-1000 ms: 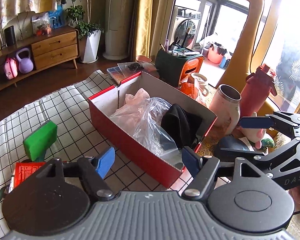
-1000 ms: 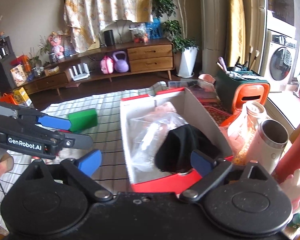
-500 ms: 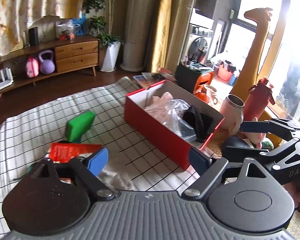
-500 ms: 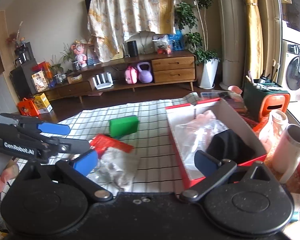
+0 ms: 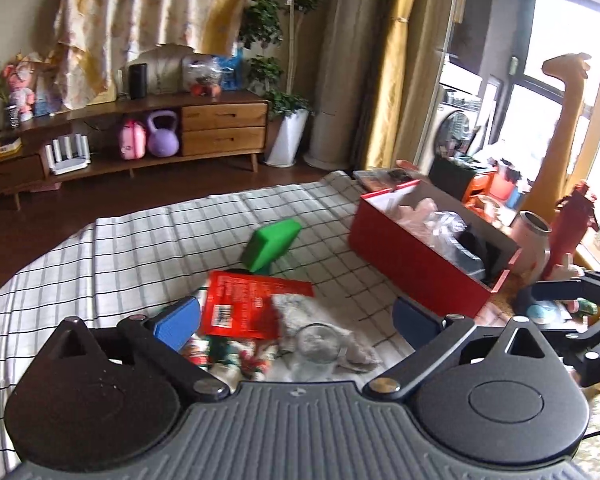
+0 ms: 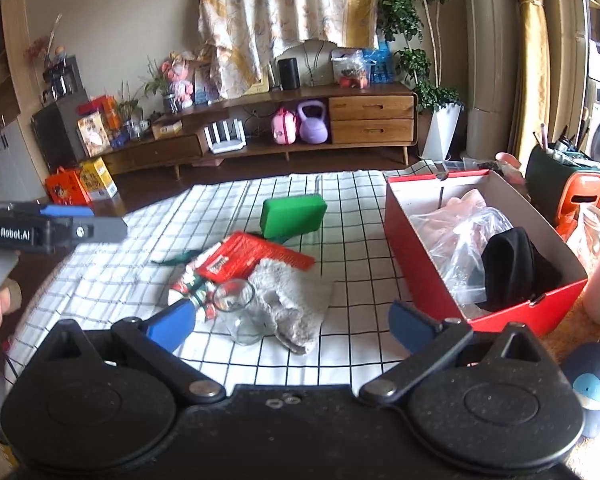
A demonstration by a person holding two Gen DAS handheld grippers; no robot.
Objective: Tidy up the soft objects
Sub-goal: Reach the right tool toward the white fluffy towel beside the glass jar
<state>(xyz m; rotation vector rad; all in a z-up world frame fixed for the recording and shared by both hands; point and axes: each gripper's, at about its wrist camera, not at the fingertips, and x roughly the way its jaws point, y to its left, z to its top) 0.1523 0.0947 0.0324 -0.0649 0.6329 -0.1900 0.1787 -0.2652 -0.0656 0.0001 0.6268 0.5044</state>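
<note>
Both my tongs, left gripper (image 5: 296, 318) and right gripper (image 6: 290, 322), wide open and empty; fluffy grey cloth (image 6: 290, 300) on the checked tablecloth (image 6: 352, 240) touching the clear glass jar (image 6: 238, 312), probably light and floppy, so I'd pinch its free edge away from the fragile jar, then red cardboard box (image 6: 424, 264).
</note>
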